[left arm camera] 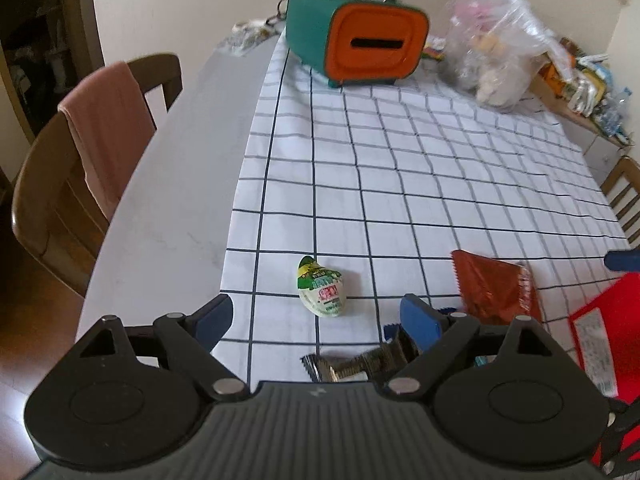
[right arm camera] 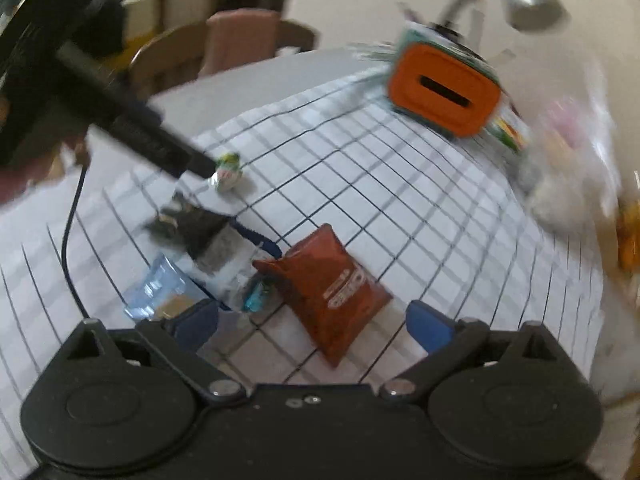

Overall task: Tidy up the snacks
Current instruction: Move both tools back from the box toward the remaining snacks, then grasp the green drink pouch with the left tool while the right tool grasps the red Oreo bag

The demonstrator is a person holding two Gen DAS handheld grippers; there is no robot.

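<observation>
Snacks lie loose on the checked cloth [left arm camera: 440,184] near the desk's [left arm camera: 172,208] front edge: a green-and-white egg-shaped sweet [left arm camera: 322,291], a brown-red packet [right arm camera: 328,286], a dark foil wrapper [left arm camera: 352,366], and a pale blue packet [right arm camera: 154,290]. The left claw [left arm camera: 318,318] hangs released over the sweet, touching nothing. The right claw [right arm camera: 314,326] gapes wide above the brown-red packet, its pads clear of it. A green-and-orange box [left arm camera: 356,40] stands toward the far edge.

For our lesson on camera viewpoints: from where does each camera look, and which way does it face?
Left wrist: sits on the left hand-held gripper, angled down the checked tablecloth; its open blue fingers show.
Right wrist: sits on the right hand-held gripper, tilted over the snacks; open fingers show.
Shared: green-white snack, red-brown packet, orange-faced box.
</observation>
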